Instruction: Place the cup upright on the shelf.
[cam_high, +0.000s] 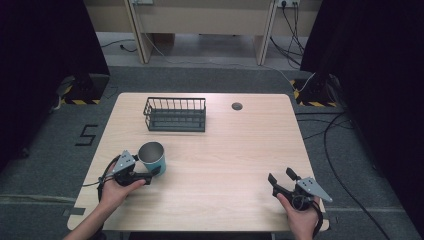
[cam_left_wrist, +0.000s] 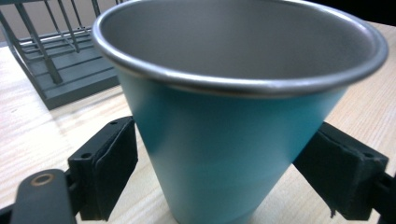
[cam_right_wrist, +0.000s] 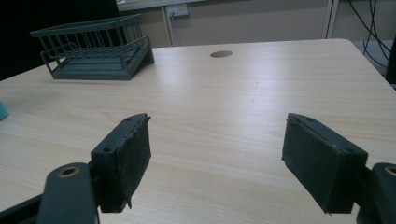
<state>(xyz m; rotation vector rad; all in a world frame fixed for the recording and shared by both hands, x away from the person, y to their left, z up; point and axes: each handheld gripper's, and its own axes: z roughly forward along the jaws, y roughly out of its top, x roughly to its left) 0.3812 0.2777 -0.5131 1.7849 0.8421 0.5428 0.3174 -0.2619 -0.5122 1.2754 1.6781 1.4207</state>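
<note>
The cup (cam_high: 152, 156), teal outside and bare metal inside, stands upright on the table (cam_high: 220, 165) near its front left part, and we see nothing inside it. In the left gripper view the cup (cam_left_wrist: 233, 140) sits between the two black pads (cam_left_wrist: 112, 163) of our left gripper (cam_high: 150, 173); the left pad seems to touch the wall low down and the right pad comes to its edge, but we cannot tell if the jaws already press or only bracket it. We judge that the step in hand is the taking of the cup. The wire basket (cam_high: 175, 114) stands farther back on the table, well apart from the cup, and it looks empty. Our right gripper (cam_high: 283, 180) rests near the front right part of the table with its jaws spread wide and nothing between them, far from the cup. For the next move we think the jaws must close firmly on the tapered wall, because such a smooth cone can slip downward, and then the cup must rise straight before we carry it, probably toward the basket.
</note>
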